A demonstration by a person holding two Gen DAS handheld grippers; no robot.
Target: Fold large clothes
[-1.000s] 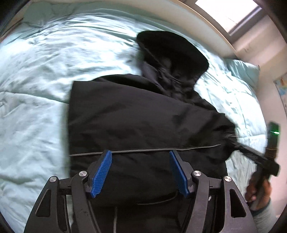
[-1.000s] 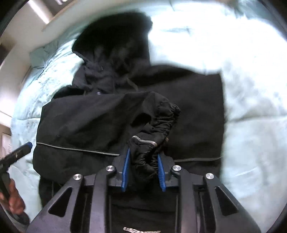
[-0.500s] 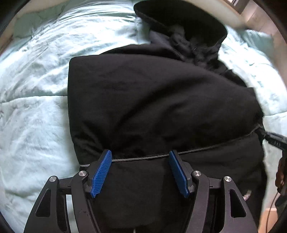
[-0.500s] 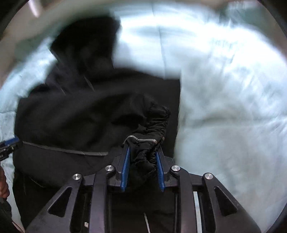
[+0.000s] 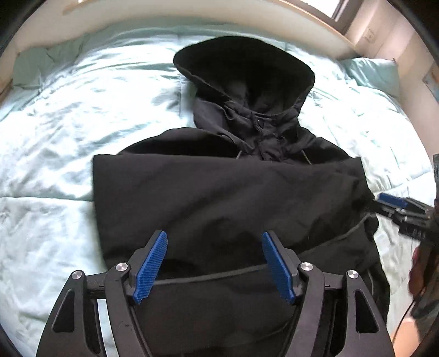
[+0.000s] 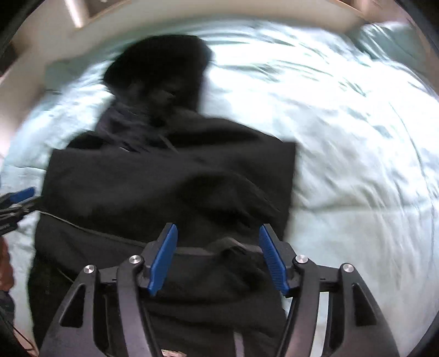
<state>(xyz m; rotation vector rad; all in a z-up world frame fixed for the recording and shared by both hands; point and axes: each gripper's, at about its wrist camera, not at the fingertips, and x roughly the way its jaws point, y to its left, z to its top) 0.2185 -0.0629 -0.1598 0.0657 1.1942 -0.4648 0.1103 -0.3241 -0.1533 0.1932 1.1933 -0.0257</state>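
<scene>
Pale aqua bed (image 5: 82, 115) – bright window (image 5: 338, 7), perhaps daylight – pillow (image 5: 376, 74).

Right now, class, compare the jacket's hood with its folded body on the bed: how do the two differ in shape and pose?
The hood lies rounded and open at the far end, its dark hollow showing; the folded body lies nearer as a flat block with straight edges. The hood's neck is creased and bunched, with drawcords hanging; the folded body is smoother, crossed by one thin pale line. Both are black and rest on the pale green bedding.
</scene>
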